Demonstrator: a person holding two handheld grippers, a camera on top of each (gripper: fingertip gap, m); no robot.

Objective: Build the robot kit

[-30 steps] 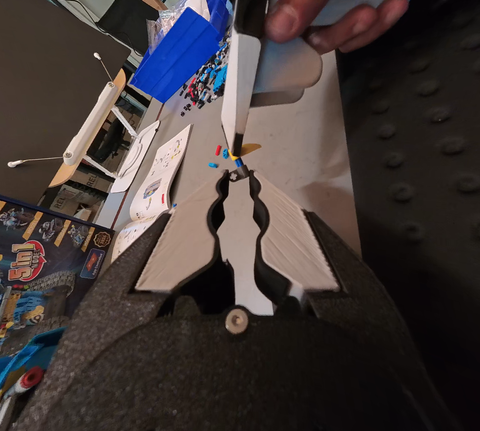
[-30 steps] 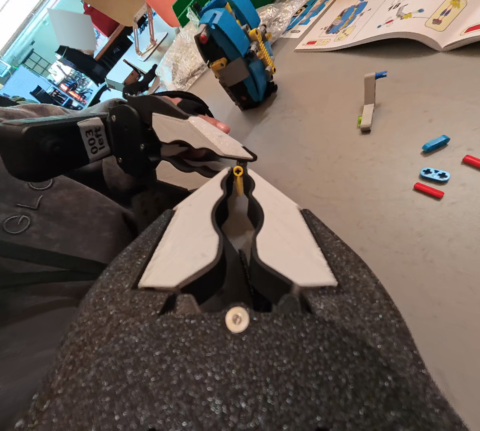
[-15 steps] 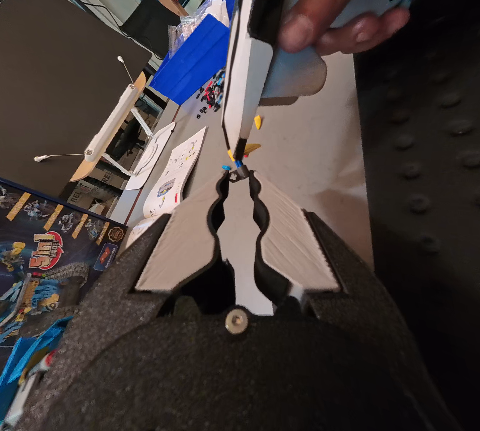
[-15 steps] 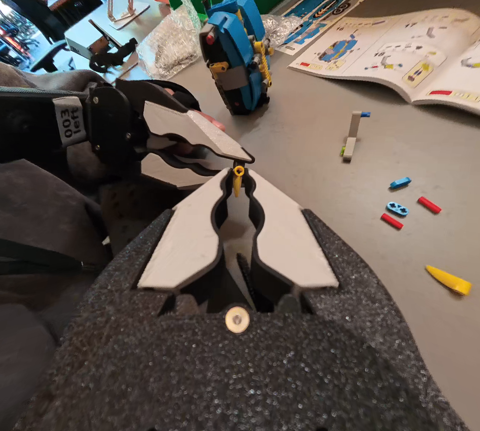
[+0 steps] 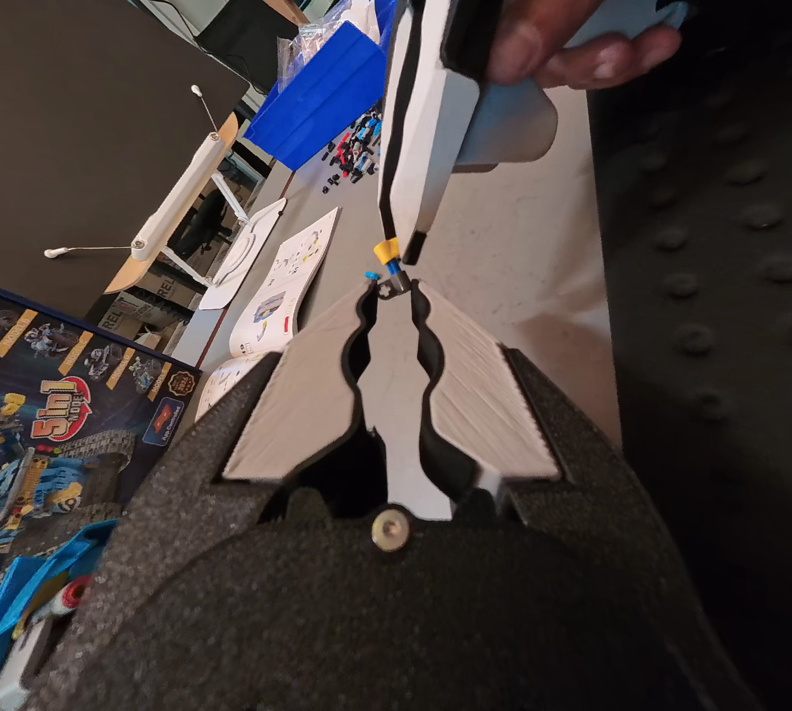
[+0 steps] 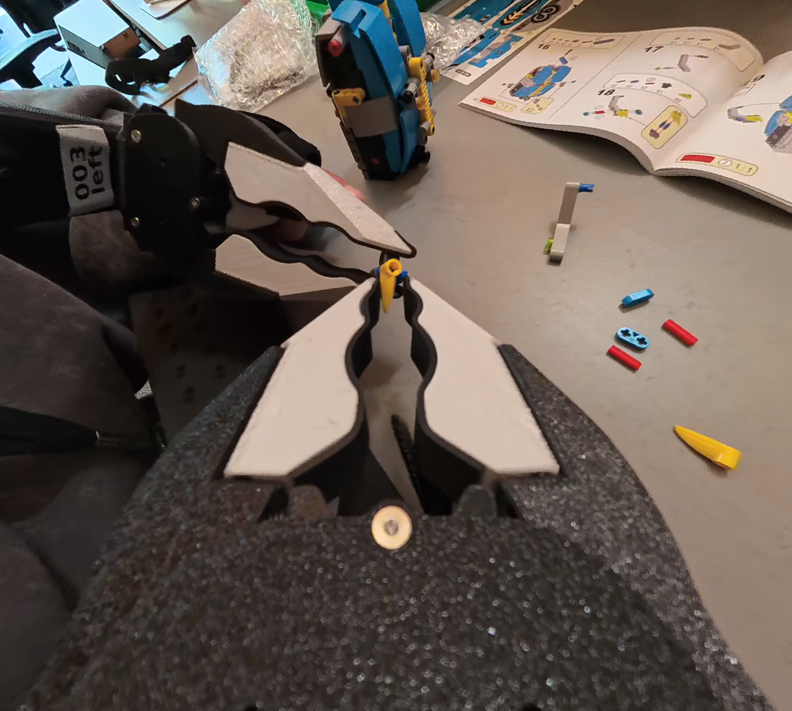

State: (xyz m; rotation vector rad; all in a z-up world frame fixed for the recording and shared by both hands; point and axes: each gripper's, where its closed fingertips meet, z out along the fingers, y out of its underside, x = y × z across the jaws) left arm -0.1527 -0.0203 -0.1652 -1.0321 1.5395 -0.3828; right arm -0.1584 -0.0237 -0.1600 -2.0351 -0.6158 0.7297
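My left gripper (image 5: 392,286) is shut on a small grey connector (image 5: 393,288) with a blue pin (image 5: 391,267) sticking out of it. My right gripper (image 6: 391,283) is shut on a small yellow wedge piece (image 6: 388,283). The two grippers meet tip to tip above the grey table (image 6: 514,347). In the left wrist view the right gripper (image 5: 403,249) comes down from above, and the yellow piece (image 5: 385,249) sits on the blue pin. In the right wrist view the left gripper (image 6: 392,264) reaches in from the left. A hand (image 5: 578,17) holds the right gripper.
A blue toy vehicle model (image 6: 377,77) stands behind, beside an open instruction booklet (image 6: 643,103). A grey angled beam (image 6: 563,223), small blue and red pieces (image 6: 632,336) and a second yellow wedge (image 6: 707,448) lie to the right. A blue bin (image 5: 325,90), loose parts (image 5: 355,146) and a printed box (image 5: 77,411) lie farther off. Only a small space, under 4 cm, lies between the two pairs of fingers.
Both grippers have stayed tip to tip and tilted together, so more of the table shows. The yellow piece now sits on the blue pin.
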